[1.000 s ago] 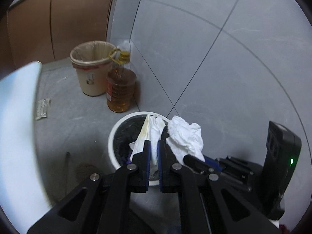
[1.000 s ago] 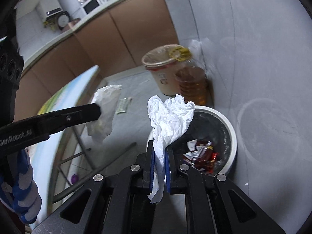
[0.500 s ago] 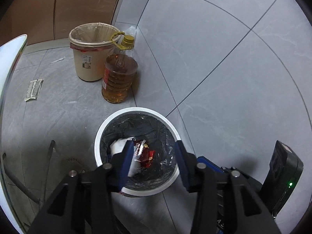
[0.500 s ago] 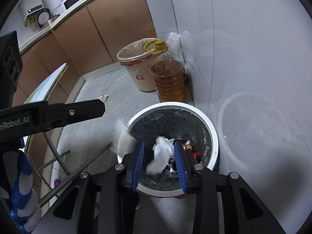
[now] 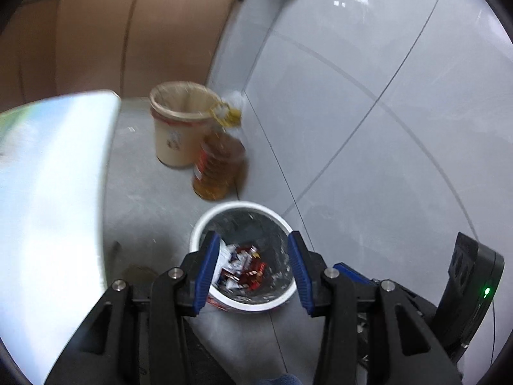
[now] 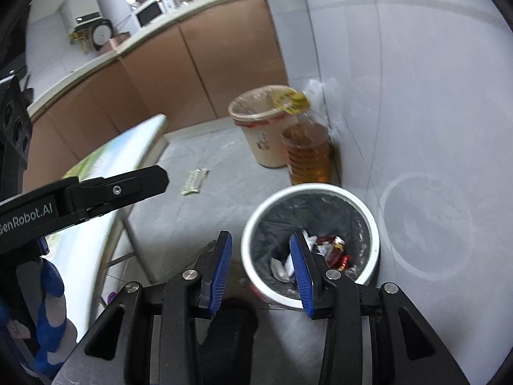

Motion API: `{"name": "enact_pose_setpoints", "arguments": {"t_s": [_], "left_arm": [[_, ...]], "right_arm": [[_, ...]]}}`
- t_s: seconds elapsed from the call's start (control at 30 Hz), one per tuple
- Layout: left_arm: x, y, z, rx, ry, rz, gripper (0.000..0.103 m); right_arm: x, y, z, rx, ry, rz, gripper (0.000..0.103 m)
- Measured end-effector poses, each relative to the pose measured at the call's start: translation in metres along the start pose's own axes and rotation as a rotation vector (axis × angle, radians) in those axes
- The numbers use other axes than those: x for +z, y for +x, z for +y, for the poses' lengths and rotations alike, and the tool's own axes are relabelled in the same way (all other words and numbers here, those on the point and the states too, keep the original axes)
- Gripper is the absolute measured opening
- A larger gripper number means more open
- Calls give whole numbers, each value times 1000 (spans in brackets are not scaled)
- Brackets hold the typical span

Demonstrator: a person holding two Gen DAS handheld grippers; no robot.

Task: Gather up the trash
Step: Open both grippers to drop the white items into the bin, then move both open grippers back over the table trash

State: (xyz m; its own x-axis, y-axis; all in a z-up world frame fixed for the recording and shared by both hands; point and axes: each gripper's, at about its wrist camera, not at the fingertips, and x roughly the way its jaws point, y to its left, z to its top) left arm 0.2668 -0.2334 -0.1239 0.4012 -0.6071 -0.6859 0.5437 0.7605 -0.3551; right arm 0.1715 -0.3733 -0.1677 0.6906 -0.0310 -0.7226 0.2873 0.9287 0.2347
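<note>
The white bin [image 5: 242, 302] stood upright on the floor, its round mouth facing up, with the trash [image 5: 241, 268] lying inside it. Above the bin, the left hand-held gripper [image 5: 253, 272] and the right hand-held gripper [image 6: 261, 271] were both spread wide and held nothing.

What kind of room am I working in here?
Most likely a home kitchen: a counter with a microwave over brown cabinets, tiled walls, and a jug of cooking oil on the floor beside two bins.

Grey tiled wall [image 6: 416, 80] fills three o'clock; brown cabinets [image 6: 208, 64] at eleven o'clock; grey floor [image 6: 218, 199] lies between.
</note>
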Motion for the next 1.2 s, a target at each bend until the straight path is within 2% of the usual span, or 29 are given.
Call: {"name": "enact_pose_setpoints", "arguments": {"t_s": [0.23,0.7,0.97,1.03,1.2], "left_arm": [[-11,-65,5,34,-10,-45,42],[-27,-157,-9,81,36,-150,42],[-41,-200,12,131,15,-212,44],[-45,-210,18,138,6,-229,46],[-57,-236,35,155,-13,-263,47]], "right_arm": [[6,-53,37,53,-64,-93,41],[3,-132,88,140,-165,-210,41],[-4,-170,115,174,-214,-261,42],[-5,-177,120,181,-222,-270,48],[-11,-191,137,184,-256,-283,48]]}}
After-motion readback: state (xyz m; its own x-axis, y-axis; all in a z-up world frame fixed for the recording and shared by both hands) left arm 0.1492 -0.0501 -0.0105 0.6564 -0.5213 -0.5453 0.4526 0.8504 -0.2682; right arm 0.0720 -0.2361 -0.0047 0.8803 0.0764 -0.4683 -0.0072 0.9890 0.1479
